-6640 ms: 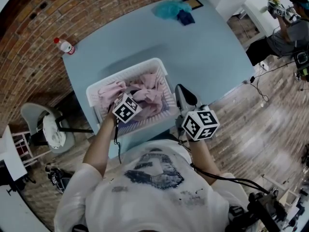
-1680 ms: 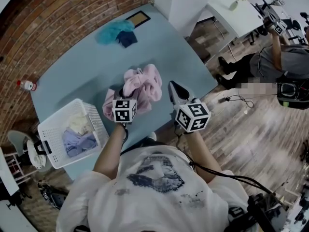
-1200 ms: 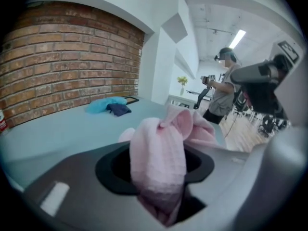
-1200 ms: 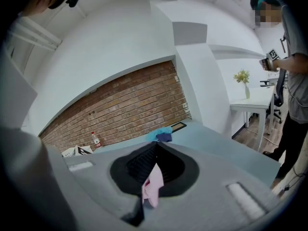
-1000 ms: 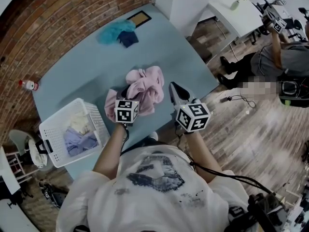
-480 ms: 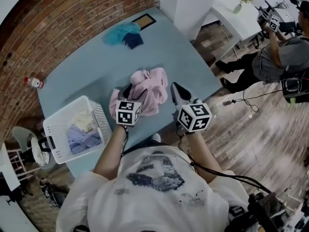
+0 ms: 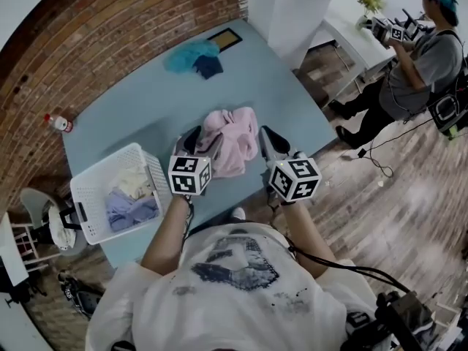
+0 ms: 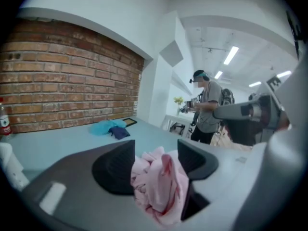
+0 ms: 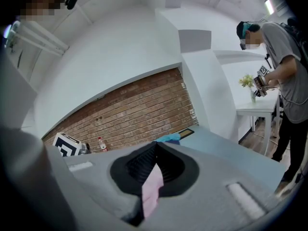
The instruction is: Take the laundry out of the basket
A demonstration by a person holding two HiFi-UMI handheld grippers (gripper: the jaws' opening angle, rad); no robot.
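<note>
The pink garment [image 7: 232,141] is bunched over the blue table [image 7: 146,101], to the right of the white laundry basket [image 7: 82,210]. My left gripper [image 7: 202,139] is at its left side. In the left gripper view the pink bundle [image 8: 159,182] fills the gap of the left gripper [image 8: 156,155] and touches both pads; these jaws have just been opening wider with the bundle between them. My right gripper [image 7: 265,139] is at the garment's right edge, shut, with a thin pink fold [image 9: 151,191] pinched in the right gripper [image 9: 156,150]. Cream [image 7: 131,181] and lavender [image 7: 131,209] laundry lie in the basket.
A teal cloth [image 7: 191,53] and a dark blue one [image 7: 208,66] lie at the table's far end beside a small frame [image 7: 228,39]. A bottle [image 7: 58,123] stands at the far left corner. A person [image 7: 428,50] stands on the wooden floor at right.
The pink garment, earlier in the basket, is now outside it to the right. Over the last second my left gripper has risen with the pink bunch; the right has risen slightly.
</note>
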